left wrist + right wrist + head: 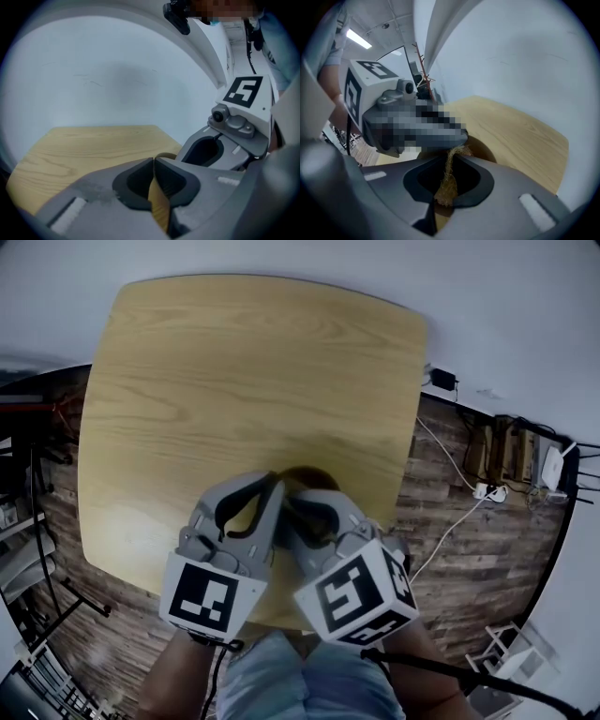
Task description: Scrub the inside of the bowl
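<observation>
A brown wooden bowl (307, 474) sits near the front edge of the light wooden table (253, 381), mostly hidden by both grippers. My left gripper (273, 486) is shut on the bowl's thin rim (160, 206), which shows as a tan strip between the jaws. My right gripper (296, 499) is shut on a coarse brown fibre scrubber (448, 183) that hangs between its jaws over the bowl (483, 151). The two grippers meet tip to tip over the bowl. The bowl's inside is hidden.
The table's front edge (272, 620) lies just under the grippers, with the person's lap below. White cables and a power strip (487, 490) lie on the wood floor at the right. Dark racks (23, 521) stand at the left. A white wall runs behind the table.
</observation>
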